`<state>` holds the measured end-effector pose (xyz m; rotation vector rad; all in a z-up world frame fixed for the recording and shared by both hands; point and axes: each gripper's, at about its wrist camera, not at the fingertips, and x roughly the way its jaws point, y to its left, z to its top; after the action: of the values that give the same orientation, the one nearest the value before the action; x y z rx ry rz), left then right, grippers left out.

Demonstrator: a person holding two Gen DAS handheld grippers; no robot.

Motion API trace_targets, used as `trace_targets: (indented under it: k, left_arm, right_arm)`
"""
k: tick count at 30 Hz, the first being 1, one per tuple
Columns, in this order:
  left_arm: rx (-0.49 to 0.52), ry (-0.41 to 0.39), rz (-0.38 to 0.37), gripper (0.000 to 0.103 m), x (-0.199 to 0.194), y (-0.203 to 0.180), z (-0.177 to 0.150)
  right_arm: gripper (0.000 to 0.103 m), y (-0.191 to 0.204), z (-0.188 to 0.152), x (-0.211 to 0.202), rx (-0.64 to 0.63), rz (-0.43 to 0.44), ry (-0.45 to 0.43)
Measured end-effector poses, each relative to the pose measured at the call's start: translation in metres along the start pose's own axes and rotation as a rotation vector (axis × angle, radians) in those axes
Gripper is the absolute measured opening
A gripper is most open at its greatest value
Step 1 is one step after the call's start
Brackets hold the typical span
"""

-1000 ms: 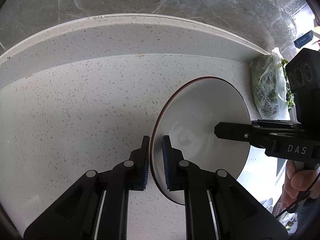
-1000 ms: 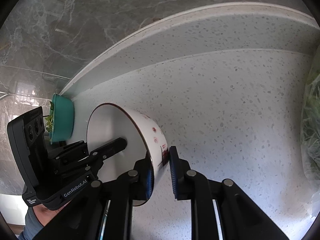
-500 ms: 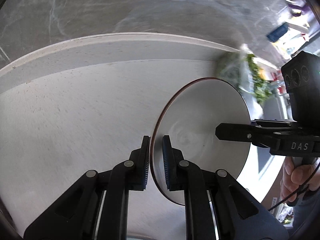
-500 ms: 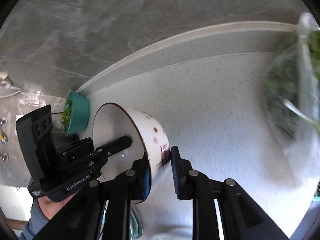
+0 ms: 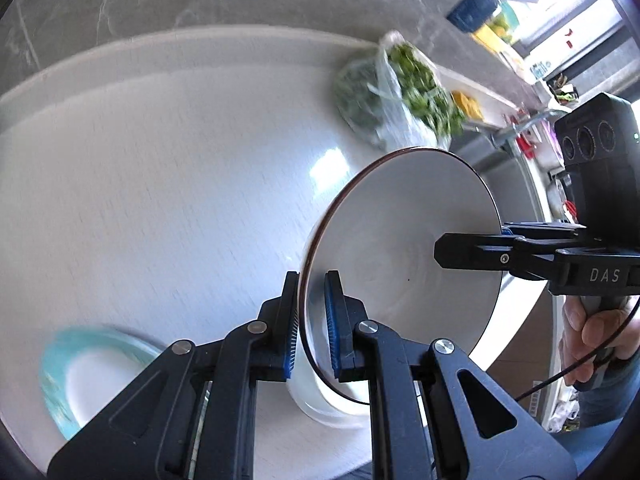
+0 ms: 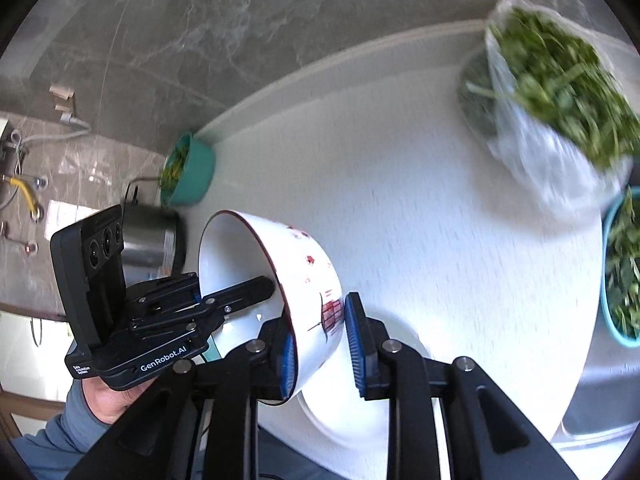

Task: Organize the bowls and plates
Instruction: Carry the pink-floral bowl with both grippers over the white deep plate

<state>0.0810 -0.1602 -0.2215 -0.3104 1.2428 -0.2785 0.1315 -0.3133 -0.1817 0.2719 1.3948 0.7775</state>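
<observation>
A white bowl (image 5: 400, 264) with a dark red rim and red drawings on its outside (image 6: 312, 280) hangs tilted above the counter. My left gripper (image 5: 312, 320) is shut on its near rim, one pad inside and one outside. My right gripper (image 6: 320, 352) straddles the opposite wall with its jaws opening. Its right pad (image 6: 354, 344) stands slightly off the bowl's outside. Its inner finger (image 5: 468, 254) reaches across the bowl's inside. Below the bowl lies a white plate (image 6: 360, 412), and a turquoise-rimmed plate (image 5: 88, 376) lies at the lower left.
On the white speckled counter (image 5: 160, 200) a plastic bag of greens (image 6: 560, 100) lies at the back right. A teal bowl of greens (image 6: 188, 172) and a steel pot (image 6: 148, 236) stand by the wall at the left. Another teal bowl of greens (image 6: 624, 264) sits at the right edge.
Both grippers have risen and drawn back from the wall with the bowl. The plates and the bag of greens have come into view. The right jaws have widened.
</observation>
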Motion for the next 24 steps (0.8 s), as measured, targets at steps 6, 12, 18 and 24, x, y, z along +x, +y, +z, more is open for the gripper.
trace_targets:
  k: [6, 12, 18, 24]
  left_arm:
    - [-0.045, 0.052, -0.002, 0.01, 0.024, -0.019, -0.051]
    - [-0.065, 0.063, 0.029, 0.011, 0.034, -0.028, -0.082]
    - [-0.071, 0.066, 0.049, 0.013, 0.04, -0.026, -0.087]
    - [-0.073, 0.071, 0.063, 0.013, 0.052, -0.024, -0.088]
  right_arm:
    - [0.026, -0.019, -0.037, 0.001, 0.014, -0.015, 0.042]
    - [0.026, -0.033, -0.065, 0.008, 0.029, -0.012, 0.082]
    - [0.025, -0.031, -0.066, 0.016, 0.012, -0.035, 0.085]
    - [0.023, -0.035, -0.068, 0.027, 0.012, -0.06, 0.095]
